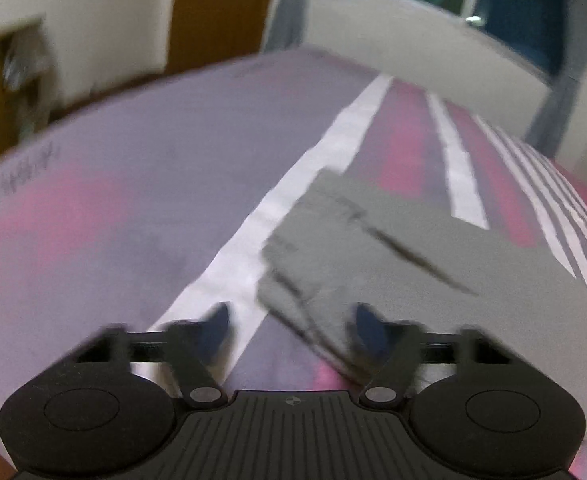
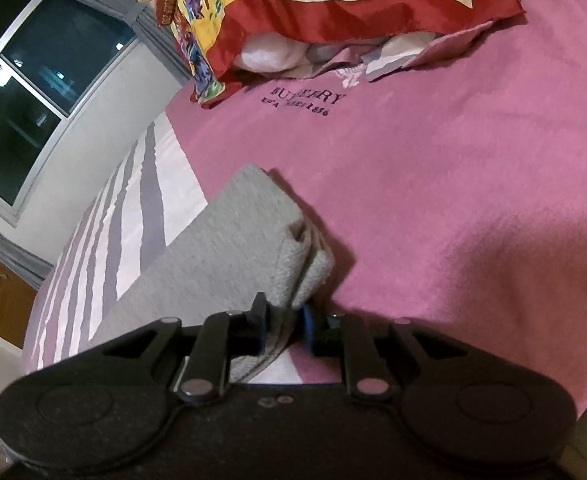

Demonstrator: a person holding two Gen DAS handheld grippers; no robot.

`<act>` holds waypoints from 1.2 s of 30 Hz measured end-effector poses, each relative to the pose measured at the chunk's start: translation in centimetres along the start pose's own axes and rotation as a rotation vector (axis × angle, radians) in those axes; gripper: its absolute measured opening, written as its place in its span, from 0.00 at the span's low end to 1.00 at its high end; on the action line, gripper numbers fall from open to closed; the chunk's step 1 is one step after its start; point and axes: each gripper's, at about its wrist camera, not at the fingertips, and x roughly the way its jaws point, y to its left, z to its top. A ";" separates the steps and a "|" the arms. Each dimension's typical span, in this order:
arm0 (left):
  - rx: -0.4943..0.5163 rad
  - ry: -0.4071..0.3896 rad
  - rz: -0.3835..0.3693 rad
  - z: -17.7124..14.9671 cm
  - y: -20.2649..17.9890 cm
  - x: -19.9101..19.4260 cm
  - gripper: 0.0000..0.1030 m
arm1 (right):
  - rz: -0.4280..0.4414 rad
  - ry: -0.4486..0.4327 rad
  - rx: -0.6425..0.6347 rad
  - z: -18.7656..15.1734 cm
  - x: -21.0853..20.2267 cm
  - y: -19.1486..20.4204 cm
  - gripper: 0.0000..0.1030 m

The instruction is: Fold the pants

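Grey pants (image 1: pixel 405 248) lie folded on the bed; the left wrist view is blurred. My left gripper (image 1: pixel 291 322) is open and empty, its fingers wide apart, just above the near left edge of the pants. In the right wrist view the pants (image 2: pixel 229 240) run away to the upper left with a thick folded end (image 2: pixel 305 256) lifted a little. My right gripper (image 2: pixel 284 326) is shut on that folded edge, grey cloth pinched between the blue pads (image 2: pixel 307 326).
The bed has a pink cover (image 2: pixel 453 168) with grey and white stripes (image 1: pixel 333 140). A red and yellow patterned quilt with pillows (image 2: pixel 293 12) lies at the far end. A window (image 2: pixel 33 88) and wall stand to the left, a wooden door (image 1: pixel 217 8) beyond.
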 end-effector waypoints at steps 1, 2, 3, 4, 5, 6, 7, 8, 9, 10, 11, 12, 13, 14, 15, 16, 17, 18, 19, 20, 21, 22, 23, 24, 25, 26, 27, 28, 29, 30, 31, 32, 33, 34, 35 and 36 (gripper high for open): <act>-0.035 0.019 -0.043 0.2 0.5 0.6 0.30 | -0.005 -0.001 0.001 0.0 0.0 0.1 0.17; -0.055 0.019 -0.072 0.4 0.7 0.9 0.27 | -0.011 -0.002 -0.002 -0.1 0.0 0.2 0.17; -0.048 0.017 -0.081 0.6 0.4 1.2 0.27 | -0.017 -0.003 -0.004 -0.2 0.1 0.4 0.17; -0.038 0.019 -0.091 0.8 0.0 1.5 0.27 | -0.021 -0.004 -0.006 -0.1 0.2 0.6 0.17; -0.042 0.028 -0.110 1.0 -0.2 1.8 0.27 | -0.024 -0.005 -0.007 -0.2 0.1 0.6 0.17; -0.039 0.028 -0.108 1.2 -0.5 2.1 0.28 | -0.025 -0.006 -0.008 -0.2 0.2 0.6 0.17; -0.020 0.041 -0.089 1.2 -1.0 2.7 0.28 | -0.026 -0.007 -0.007 -0.2 0.3 0.6 0.17; -0.005 0.073 -0.074 1.3 -1.2 3.5 0.28 | -0.026 -0.007 -0.006 -0.3 0.2 0.6 0.17; -0.013 0.091 -0.073 1.5 -1.2 4.1 0.27 | -0.028 -0.007 -0.006 -0.1 0.4 0.7 0.17; -0.020 0.081 -0.074 2.1 -1.2 4.0 0.23 | -0.030 -0.005 -0.005 -0.1 0.4 0.7 0.17; -0.002 0.039 -0.072 2.5 -1.4 3.3 0.19 | -0.037 -0.007 -0.001 0.0 0.5 0.7 0.14; 0.033 0.000 -0.068 2.8 -1.6 2.7 0.19 | -0.037 -0.016 0.004 0.1 0.2 0.8 0.16; 0.047 0.015 -0.054 2.7 -1.6 2.9 0.19 | -0.030 -0.030 0.003 0.1 0.0 0.9 0.16; 0.053 0.072 -0.039 2.4 -1.6 3.8 0.19 | -0.033 -0.034 -0.003 0.0 0.1 0.8 0.14; 0.062 0.108 -0.039 2.1 -1.5 4.5 0.19 | -0.044 -0.016 0.008 -0.1 0.5 0.5 0.13; 0.065 0.104 -0.044 2.2 -1.4 4.4 0.19 | -0.037 -0.014 0.036 -0.1 0.7 0.1 0.13; 0.053 0.100 -0.051 2.3 -1.4 4.0 0.20 | -0.033 -0.013 0.058 0.1 0.6 0.0 0.14; 0.034 0.080 -0.065 2.4 -1.3 3.3 0.22 | -0.028 -0.012 0.069 0.2 0.5 0.1 0.15; 0.035 0.065 -0.074 2.3 -1.4 2.8 0.26 | -0.025 -0.008 0.071 0.3 0.5 0.1 0.16; 0.052 0.047 -0.069 2.1 -1.5 2.4 0.40 | -0.019 0.001 0.076 0.5 0.6 0.0 0.17; 0.074 0.030 -0.051 1.8 -1.7 2.0 0.59 | -0.007 0.013 0.096 0.6 0.7 -0.4 0.18; 0.089 0.015 -0.038 1.4 -1.7 1.6 0.66 | 0.011 0.025 0.133 0.9 0.9 -0.9 0.18; 0.092 0.006 -0.037 1.1 -1.6 1.3 0.72 | 0.026 0.032 0.170 1.1 1.0 -1.4 0.18; 0.090 0.003 -0.044 1.0 -1.4 1.2 0.72 | 0.035 0.035 0.191 1.3 1.0 -1.6 0.18; 0.088 0.014 -0.049 1.2 -1.3 1.6 0.72 | 0.036 0.037 0.197 1.3 1.0 -1.7 0.17; 0.090 0.034 -0.038 1.0 -1.2 2.0 0.72 | 0.026 0.037 0.185 1.3 1.1 -1.5 0.16; 0.100 0.070 -0.018 0.9 -1.1 2.4 0.72 | 0.011 0.036 0.166 1.3 1.2 -1.2 0.16; 0.109 0.100 0.000 0.7 -1.0 3.1 0.73 | -0.004 0.033 0.146 1.2 1.3 -0.8 0.15; 0.101 0.109 0.004 0.5 -1.0 3.4 0.76 | -0.017 0.031 0.128 1.2 1.4 -0.5 0.16; 0.083 0.105 0.002 0.4 -0.8 3.7 0.79 | -0.027 0.028 0.116 1.2 1.3 -0.2 0.16; 0.068 0.103 -0.001 0.4 -0.7 3.9 0.79 | -0.038 0.020 0.110 1.2 1.2 0.1 0.16; 0.054 0.098 -0.007 0.5 -0.6 3.8 0.79 | -0.047 0.010 0.105 1.2 1.1 0.5 0.16; 0.047 0.090 -0.015 0.5 -0.4 3.7 0.79 | -0.052 -0.001 0.095 1.2 0.8 0.9 0.16; 0.048 0.083 -0.020 0.5 -0.3 3.3 0.79 | -0.052 -0.022 0.084 1.3 0.5 1.3 0.15; 0.051 0.076 -0.024 0.5 -0.1 3.0 0.79 | -0.049 -0.045 0.069 1.4 0.0 2.0 0.15; 0.053 0.068 -0.028 0.4 0.2 2.7 0.79 | -0.052 -0.067 0.040 1.6 -0.4 3.0 0.15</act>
